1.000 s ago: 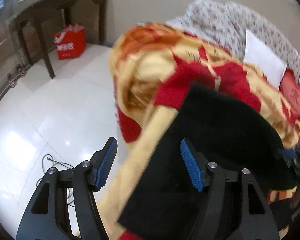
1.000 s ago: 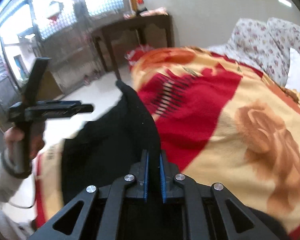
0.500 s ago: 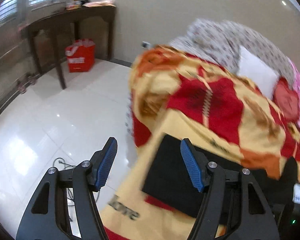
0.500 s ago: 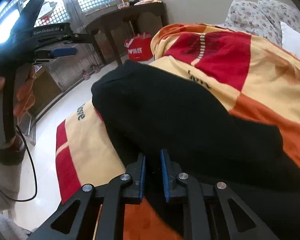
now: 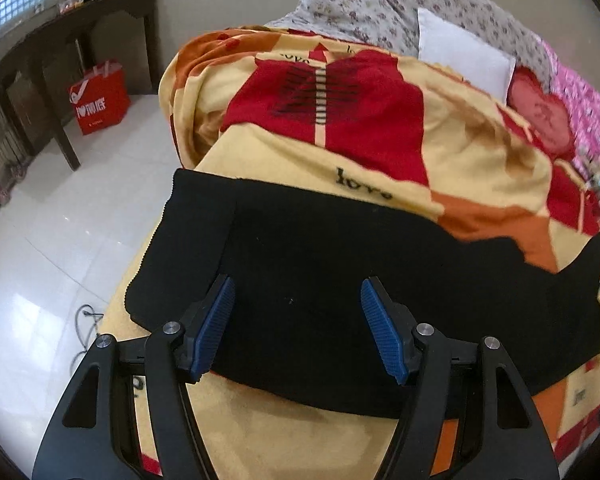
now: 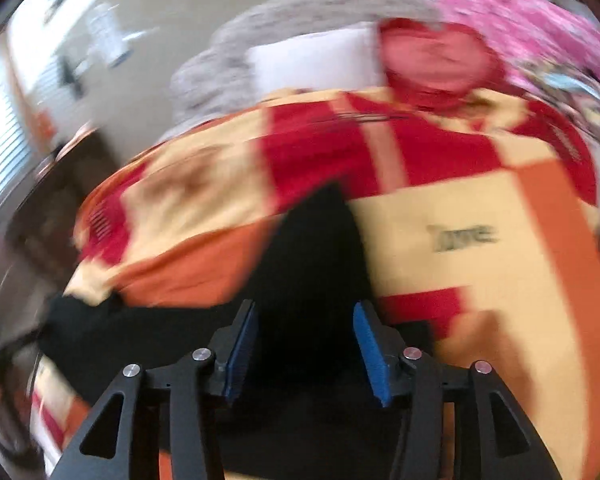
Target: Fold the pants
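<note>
The black pants (image 5: 340, 280) are seen laid across the frame's centre on the bed's blanket (image 5: 480, 168), apparently doubled over already. Both the left gripper (image 5: 296, 326) and right gripper (image 6: 306, 354) are held wide apart, empty; further folding is judged outstanding.

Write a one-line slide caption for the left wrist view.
Open left hand-held gripper poised over black pants laid folded on a red-and-yellow blanket.
</note>
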`<act>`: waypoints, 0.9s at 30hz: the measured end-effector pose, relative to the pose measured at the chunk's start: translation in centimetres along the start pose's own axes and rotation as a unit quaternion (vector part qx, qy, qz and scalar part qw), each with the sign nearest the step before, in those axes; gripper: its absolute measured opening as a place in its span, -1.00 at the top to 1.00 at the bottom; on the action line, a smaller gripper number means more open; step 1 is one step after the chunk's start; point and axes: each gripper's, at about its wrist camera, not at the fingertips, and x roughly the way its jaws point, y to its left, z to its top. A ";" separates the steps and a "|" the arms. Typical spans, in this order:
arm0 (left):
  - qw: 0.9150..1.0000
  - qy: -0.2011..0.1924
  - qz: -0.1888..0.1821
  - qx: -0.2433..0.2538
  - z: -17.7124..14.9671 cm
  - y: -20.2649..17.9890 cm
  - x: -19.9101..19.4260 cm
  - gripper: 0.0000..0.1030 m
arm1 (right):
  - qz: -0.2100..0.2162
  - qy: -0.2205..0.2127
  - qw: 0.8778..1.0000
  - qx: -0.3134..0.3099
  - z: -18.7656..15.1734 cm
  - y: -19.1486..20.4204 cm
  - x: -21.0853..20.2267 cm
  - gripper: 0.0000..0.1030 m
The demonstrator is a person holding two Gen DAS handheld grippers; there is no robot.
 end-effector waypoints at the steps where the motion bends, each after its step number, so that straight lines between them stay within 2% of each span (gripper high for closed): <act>1: 1.000 0.004 0.002 0.000 0.0 -0.1 0.2 -0.28 | 0.003 -0.001 1.000 0.010 0.4 -1.0 0.1 0.03; 3: 1.000 0.009 0.001 -0.003 -0.1 0.1 0.5 -0.28 | 0.028 0.003 0.999 0.026 1.1 -2.5 1.1 -0.12; 5: 1.000 0.011 -0.003 -0.011 0.0 0.3 0.5 -0.28 | 0.078 0.021 0.996 0.031 1.6 -3.2 2.6 -0.25; 10: 1.000 0.017 0.001 -0.014 0.0 0.3 0.6 -0.28 | 0.171 0.060 0.983 0.044 1.9 -2.8 6.3 -0.25; 11: 1.000 0.018 0.001 -0.015 0.0 0.4 0.6 -0.28 | 0.181 0.059 0.980 0.051 1.8 -2.8 6.5 -0.15; 12: 1.000 0.019 0.001 -0.016 0.0 0.4 0.6 -0.28 | 0.186 0.056 0.979 0.055 1.7 -3.0 6.8 0.24; 13: 1.000 0.019 0.002 -0.017 -0.1 0.4 0.6 -0.28 | 0.191 0.055 0.979 0.055 1.7 -2.8 6.5 0.52; 14: 1.000 0.020 0.002 -0.017 0.0 0.5 0.6 -0.28 | 0.195 0.049 0.978 0.050 1.5 -2.5 5.7 0.83; 17: 1.000 0.020 0.000 -0.019 0.0 0.5 0.6 -0.28 | 0.197 0.017 0.980 0.024 1.5 -1.3 2.4 0.94; 22: 0.999 0.020 -0.015 -0.026 0.2 0.8 -0.3 -0.28 | 0.187 -0.029 0.982 -0.004 0.9 -0.6 -4.8 0.94; 24: 0.999 0.014 -0.018 -0.027 0.1 0.9 -1.0 -0.28 | 0.171 -0.039 0.985 -0.004 0.2 -1.1 -6.9 0.94; 27: 0.999 0.009 -0.035 -0.030 -0.3 1.1 -2.1 -0.28 | 0.116 -0.027 0.993 0.014 -1.2 -2.7 -7.6 0.94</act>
